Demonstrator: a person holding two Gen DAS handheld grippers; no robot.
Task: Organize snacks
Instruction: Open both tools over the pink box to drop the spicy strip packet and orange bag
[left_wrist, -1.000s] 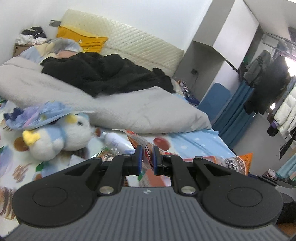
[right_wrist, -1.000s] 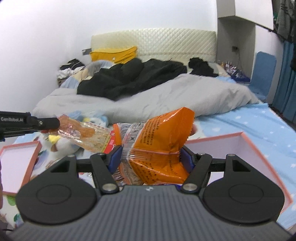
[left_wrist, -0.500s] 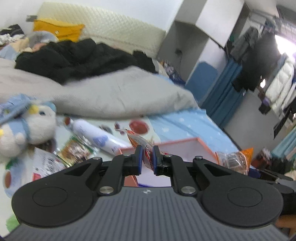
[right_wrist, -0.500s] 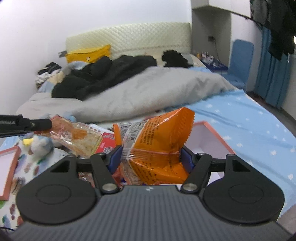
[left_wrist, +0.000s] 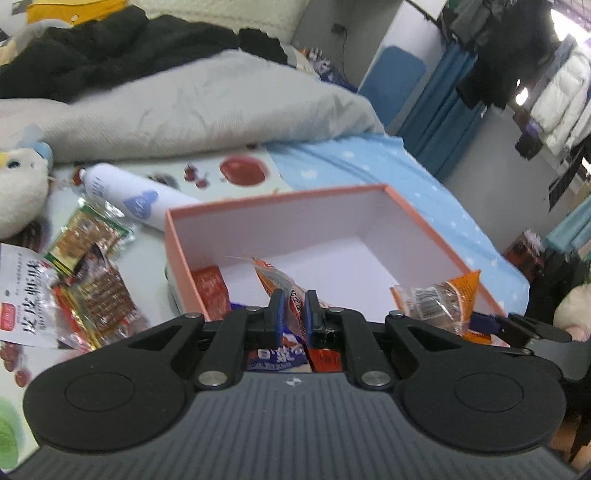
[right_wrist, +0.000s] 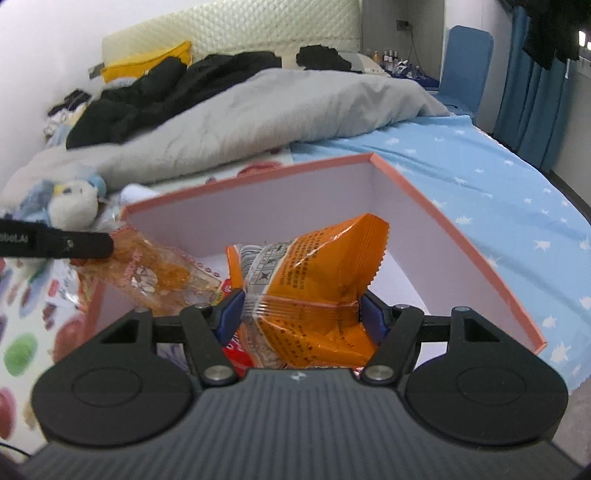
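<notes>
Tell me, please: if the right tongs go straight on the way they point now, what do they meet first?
Probably the pale inner far wall of the pink box. The right tongs, shut on the orange snack bag, point across the box's open inside; depth is unclear, so the floor might come first.

A bed with a blue star-print sheet carries a salmon-rimmed open cardboard box. At its ten o'clock lies a white bottle; at nine o'clock, loose snack packets; a rumpled grey duvet at twelve.
</notes>
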